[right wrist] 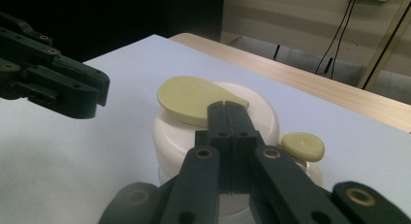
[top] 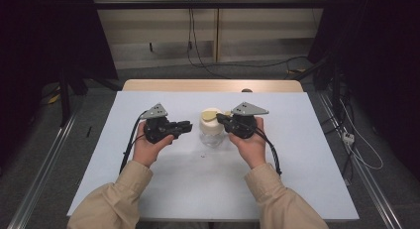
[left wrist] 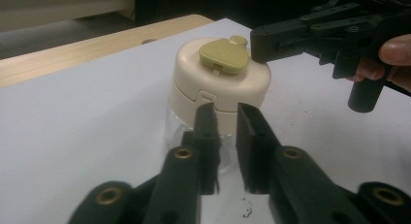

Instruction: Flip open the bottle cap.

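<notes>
White table (top: 163, 189), dark room behind. Jar (top: 212, 131) stands mid-table between grippers. Right gripper (top: 221, 118) jaws pressed together, tips at olive flap (right wrist: 191, 99) on cream lid (left wrist: 220, 81). Left gripper (top: 187, 126) nearly closed, empty, just beside jar. Lid on; flap looks down; opening judged undone.

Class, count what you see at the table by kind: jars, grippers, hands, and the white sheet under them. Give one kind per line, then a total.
Jar with cream lid: 1
Grippers, left gripper and right gripper: 2
Hands, left hand and right hand: 2
White sheet: 1
Total: 6
</notes>
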Tool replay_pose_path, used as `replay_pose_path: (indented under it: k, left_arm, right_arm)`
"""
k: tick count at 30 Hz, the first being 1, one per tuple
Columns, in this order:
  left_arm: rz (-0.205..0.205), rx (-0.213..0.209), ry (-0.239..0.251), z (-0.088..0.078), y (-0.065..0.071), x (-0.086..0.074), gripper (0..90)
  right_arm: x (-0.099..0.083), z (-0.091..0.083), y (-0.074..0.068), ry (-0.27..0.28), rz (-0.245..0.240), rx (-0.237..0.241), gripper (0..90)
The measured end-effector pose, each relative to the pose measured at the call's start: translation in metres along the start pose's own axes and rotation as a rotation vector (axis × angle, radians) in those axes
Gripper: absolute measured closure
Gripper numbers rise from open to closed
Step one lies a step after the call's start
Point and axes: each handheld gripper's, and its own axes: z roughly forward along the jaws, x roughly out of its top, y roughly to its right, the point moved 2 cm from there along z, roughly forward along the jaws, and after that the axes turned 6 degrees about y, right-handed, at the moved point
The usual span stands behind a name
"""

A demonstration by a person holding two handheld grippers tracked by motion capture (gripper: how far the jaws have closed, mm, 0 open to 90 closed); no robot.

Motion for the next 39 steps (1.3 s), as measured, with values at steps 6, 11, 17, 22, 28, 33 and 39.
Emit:
replay_pose_path:
  k: [6,11,17,22,28,33,39]
  left_arm:
    - [0.006,-0.005,-0.018,0.009,-0.001,0.002,90.0]
    - [0.008,0.001,-0.043,0.015,-0.001,0.004,90.0]
    - [0.021,0.024,-0.059,0.022,-0.003,0.008,90.0]
    - [0.027,0.028,-0.075,0.027,-0.003,0.011,90.0]
    - [0.041,0.035,-0.094,0.032,-0.001,0.016,90.0]
    - [0.035,0.038,-0.097,0.035,-0.001,0.018,90.0]
    - [0.038,0.037,-0.105,0.037,-0.002,0.020,90.0]
  right_arm:
    - [-0.001,0.000,-0.001,0.006,-0.001,-0.004,90.0]
    - [0.000,0.000,-0.002,0.003,-0.007,-0.008,90.0]
    - [0.000,0.000,-0.002,0.003,-0.007,-0.008,90.0]
    - [0.000,0.000,-0.002,0.002,-0.009,-0.007,90.0]
    - [0.000,0.000,-0.001,0.001,-0.007,-0.006,90.0]
    - [0.000,0.000,-0.001,0.002,-0.008,-0.006,90.0]
    - [0.000,0.000,-0.001,0.003,-0.007,-0.005,90.0]
